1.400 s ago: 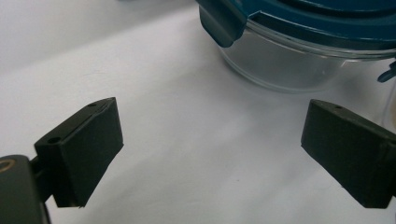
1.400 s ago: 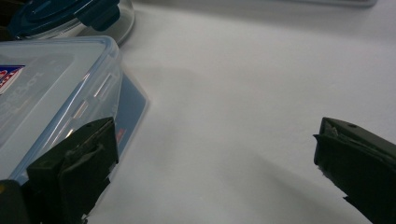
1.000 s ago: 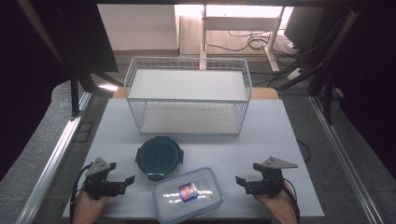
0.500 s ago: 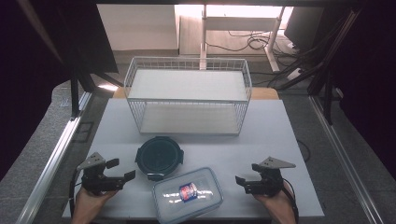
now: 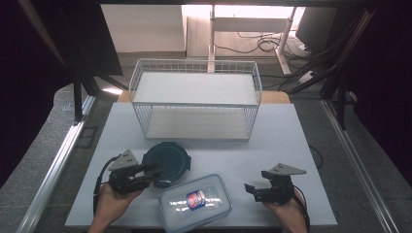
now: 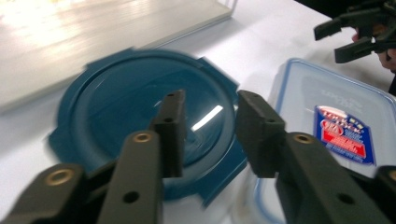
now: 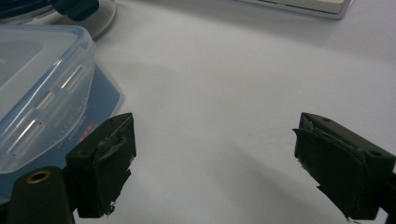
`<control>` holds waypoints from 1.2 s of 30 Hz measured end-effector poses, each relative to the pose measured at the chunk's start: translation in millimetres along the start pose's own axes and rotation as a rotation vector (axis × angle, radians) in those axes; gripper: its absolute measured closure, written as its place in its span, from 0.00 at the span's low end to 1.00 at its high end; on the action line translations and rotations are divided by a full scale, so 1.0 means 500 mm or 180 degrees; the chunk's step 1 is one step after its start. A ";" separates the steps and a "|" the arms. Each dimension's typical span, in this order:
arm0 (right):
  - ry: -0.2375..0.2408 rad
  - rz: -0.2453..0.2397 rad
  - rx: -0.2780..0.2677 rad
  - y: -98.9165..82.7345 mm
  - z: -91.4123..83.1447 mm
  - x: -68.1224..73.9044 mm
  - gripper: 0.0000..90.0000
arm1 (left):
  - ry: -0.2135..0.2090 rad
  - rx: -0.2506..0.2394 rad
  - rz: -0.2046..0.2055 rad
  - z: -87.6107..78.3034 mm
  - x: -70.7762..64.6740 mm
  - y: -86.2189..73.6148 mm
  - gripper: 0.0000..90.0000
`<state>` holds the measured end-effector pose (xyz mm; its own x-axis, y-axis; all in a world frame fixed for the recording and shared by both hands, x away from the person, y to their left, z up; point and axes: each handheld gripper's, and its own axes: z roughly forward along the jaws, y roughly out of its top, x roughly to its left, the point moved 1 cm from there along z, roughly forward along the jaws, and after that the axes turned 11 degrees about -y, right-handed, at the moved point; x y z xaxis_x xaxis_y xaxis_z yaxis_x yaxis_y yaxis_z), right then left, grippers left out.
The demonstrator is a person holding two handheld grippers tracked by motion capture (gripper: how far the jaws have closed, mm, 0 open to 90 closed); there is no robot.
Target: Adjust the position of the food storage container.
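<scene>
Early stage. The left gripper (image 5: 154,171) hangs over the near edge of the round blue lid (image 5: 167,162), jaws just narrowed, nothing gripped. The lid lies on the desk (image 5: 291,145) before the wire basket (image 5: 194,104). The right gripper (image 5: 250,189) waits, spread wide.

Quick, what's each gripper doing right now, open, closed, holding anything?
Left gripper: open, fingers have just been closing above the dark blue round lid, nothing gripped.
Right gripper: open wide over the table, empty.
</scene>
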<state>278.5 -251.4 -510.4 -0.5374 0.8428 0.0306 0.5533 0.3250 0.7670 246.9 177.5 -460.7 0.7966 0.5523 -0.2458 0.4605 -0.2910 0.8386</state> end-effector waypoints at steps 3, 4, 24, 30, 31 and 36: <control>0.0014 -0.0007 0.0022 0.000 0.001 0.001 0.15 | -0.0057 0.0064 0.0203 0.024 -0.016 0.026 0.79; 0.0022 0.0000 0.0031 -0.001 0.002 0.001 0.15 | -0.0088 0.0098 0.0264 0.033 -0.020 0.036 0.82; -0.0055 0.0002 0.0212 -0.009 0.011 -0.004 0.18 | 0.0076 0.0883 0.0267 0.221 0.014 0.085 1.00; -0.0078 0.0003 0.0263 -0.010 0.013 -0.004 0.18 | 0.0078 0.0901 0.0257 0.233 0.013 0.078 1.00; -0.0079 0.0003 0.0267 -0.010 0.013 -0.004 0.18 | 0.0086 0.0906 0.0265 0.233 0.013 0.078 1.00; -0.0089 -0.0013 0.0277 -0.011 0.010 -0.005 0.18 | 0.0034 0.0881 0.0181 0.228 0.020 0.077 1.00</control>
<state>279.9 -253.2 -518.0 -0.5225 0.8526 0.0087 0.6050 0.3635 0.7084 317.3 82.8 -486.2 0.8207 0.5368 -0.1957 0.5058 -0.5232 0.6859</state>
